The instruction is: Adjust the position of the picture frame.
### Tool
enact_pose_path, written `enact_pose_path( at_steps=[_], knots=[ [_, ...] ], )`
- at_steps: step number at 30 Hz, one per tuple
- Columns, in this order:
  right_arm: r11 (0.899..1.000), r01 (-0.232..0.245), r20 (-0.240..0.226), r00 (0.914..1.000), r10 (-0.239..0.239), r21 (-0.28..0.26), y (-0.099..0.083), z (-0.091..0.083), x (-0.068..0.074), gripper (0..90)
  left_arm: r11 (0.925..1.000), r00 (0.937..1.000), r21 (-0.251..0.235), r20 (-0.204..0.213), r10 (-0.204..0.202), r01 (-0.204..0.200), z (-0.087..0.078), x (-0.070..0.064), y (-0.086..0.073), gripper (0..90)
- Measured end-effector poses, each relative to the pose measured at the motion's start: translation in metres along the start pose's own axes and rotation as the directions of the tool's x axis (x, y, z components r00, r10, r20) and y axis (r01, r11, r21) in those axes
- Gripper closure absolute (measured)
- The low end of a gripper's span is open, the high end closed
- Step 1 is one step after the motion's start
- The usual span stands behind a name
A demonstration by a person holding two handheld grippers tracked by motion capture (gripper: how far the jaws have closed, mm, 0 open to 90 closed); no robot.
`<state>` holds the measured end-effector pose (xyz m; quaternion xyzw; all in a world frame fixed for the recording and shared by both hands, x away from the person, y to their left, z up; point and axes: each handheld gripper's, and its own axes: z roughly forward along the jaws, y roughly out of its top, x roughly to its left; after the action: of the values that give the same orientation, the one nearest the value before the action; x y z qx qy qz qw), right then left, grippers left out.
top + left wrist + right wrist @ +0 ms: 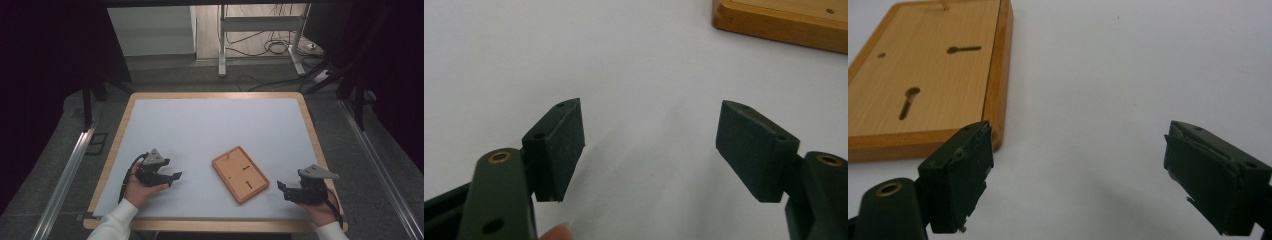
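Wooden board [240, 174] flat between left gripper [172, 177], right gripper [281, 189]; jaws apart, apparently empty.

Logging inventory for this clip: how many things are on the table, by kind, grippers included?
Wooden board, back side up with keyhole slots: 1
Handheld grippers, both with jaws apart and holding nothing: 2, the left gripper and the right gripper
White mat covering the tabletop: 1
Total: 4

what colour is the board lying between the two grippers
Light orange-brown wood; the wooden board shows best in the right gripper view.
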<state>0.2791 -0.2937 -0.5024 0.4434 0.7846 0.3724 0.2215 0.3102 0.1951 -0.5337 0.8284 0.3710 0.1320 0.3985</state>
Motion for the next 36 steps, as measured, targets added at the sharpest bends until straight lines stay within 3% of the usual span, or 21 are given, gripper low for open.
enact_pose_path(
  at_steps=[19, 27, 36],
  knots=[
    [1.0, 0.024, -0.008, 0.9997, -0.024, 0.014, -0.0002, 0.0044, 0.0057, 12.9, 0.9998, 0.9998, -0.007, -0.012, -0.017, 0.017, -0.0061, 0.0018, 0.0, 27.3],
    [0.999, 0.028, -0.007, 0.9996, -0.028, 0.015, -0.0008, 0.0035, 0.0036, 13.3, 0.9999, 0.9998, 0.001, 0.015, -0.01, 0.01, -0.0042, -0.002, 0.0023, 27.2],
    [0.999, 0.031, -0.009, 0.9995, -0.031, 0.028, -0.0002, 0.005, 0.0053, 13.7, 0.9997, 0.9996, -0.005, 0.018, -0.023, 0.023, -0.0059, -0.0035, 0.0092, 27.3]
  ],
)
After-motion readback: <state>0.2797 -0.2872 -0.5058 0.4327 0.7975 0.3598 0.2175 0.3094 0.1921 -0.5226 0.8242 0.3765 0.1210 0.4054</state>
